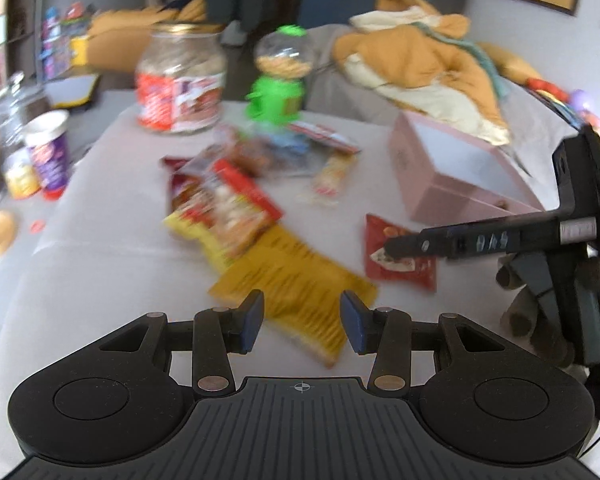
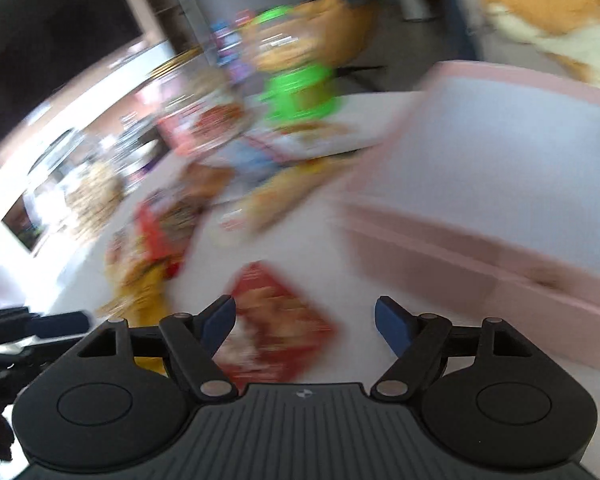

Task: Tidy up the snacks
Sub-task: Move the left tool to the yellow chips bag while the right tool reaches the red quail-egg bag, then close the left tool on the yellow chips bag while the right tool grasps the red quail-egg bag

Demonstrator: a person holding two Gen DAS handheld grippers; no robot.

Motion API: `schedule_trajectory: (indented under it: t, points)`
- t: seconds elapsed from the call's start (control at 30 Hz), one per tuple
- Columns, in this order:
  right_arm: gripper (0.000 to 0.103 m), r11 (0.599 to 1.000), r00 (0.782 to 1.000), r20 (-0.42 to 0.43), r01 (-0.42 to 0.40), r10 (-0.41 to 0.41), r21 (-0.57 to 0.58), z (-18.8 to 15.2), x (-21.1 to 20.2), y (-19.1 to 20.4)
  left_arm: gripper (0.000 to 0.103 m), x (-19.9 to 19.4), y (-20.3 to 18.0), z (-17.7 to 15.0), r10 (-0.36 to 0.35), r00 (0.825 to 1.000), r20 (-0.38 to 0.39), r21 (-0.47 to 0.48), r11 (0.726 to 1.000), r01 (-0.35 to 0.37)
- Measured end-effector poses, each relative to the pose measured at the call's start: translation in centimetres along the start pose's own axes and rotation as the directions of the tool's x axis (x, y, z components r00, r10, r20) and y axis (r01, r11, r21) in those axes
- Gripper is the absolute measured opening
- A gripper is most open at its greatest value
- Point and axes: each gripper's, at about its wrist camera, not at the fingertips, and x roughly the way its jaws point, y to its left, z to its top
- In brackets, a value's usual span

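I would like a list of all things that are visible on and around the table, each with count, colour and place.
table: one, white cloth, under everything
jar: one, clear with red label, far left of centre
dispenser: one, green with clear globe, right of the jar
pink box: one, open, right side
packet pile: several, red, yellow and clear, centre
yellow packet: one, in front of the left gripper
red packet: one, near the box, under the right gripper's tip
small wrapper: one, pale, behind the pile
cup: one, purple and white, left edge
blanket: one, orange and cream, behind the box
left gripper: open, empty
right gripper: open, above the red packet
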Motion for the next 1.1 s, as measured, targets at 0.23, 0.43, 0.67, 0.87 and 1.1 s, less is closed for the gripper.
schedule_trajectory:
  t: [0.23, 0.43, 0.67, 0.87, 1.1]
  points:
    - [0.067, 0.953, 0.994, 0.021, 0.108, -0.106, -0.284, -2.0, 1.4, 5.9, 0.047, 2.6, 2.0, 1.3, -0.02, 1.0, -0.022, -0.17, 0.985, 0.016]
    - [0.067, 0.963, 0.992, 0.008, 0.124, -0.126, -0.24, -4.5, -2.2, 4.6, 0.048, 8.2, -3.0, 4.1, -0.095, 0.995, -0.019, 0.032, 0.995, 0.096]
    - [0.077, 0.98, 0.973, 0.137, 0.193, -0.184, -0.056, -6.3, -9.7, -0.6, 0.048, 7.8, -5.4, 3.1, -0.085, 0.996, 0.021, 0.201, 0.976, 0.079]
    - [0.081, 0.957, 0.934, 0.211, 0.278, -0.288, 0.077, -6.3, -12.6, -3.8, 0.05, 5.5, -5.8, 1.3, -0.099, 0.995, -0.025, 0.327, 0.94, 0.102]
    - [0.082, 0.982, 0.987, 0.104, 0.139, -0.126, -0.125, -6.5, -7.3, 0.8, 0.06, 7.2, -6.8, 1.5, -0.066, 0.997, -0.051, 0.402, 0.912, 0.081]
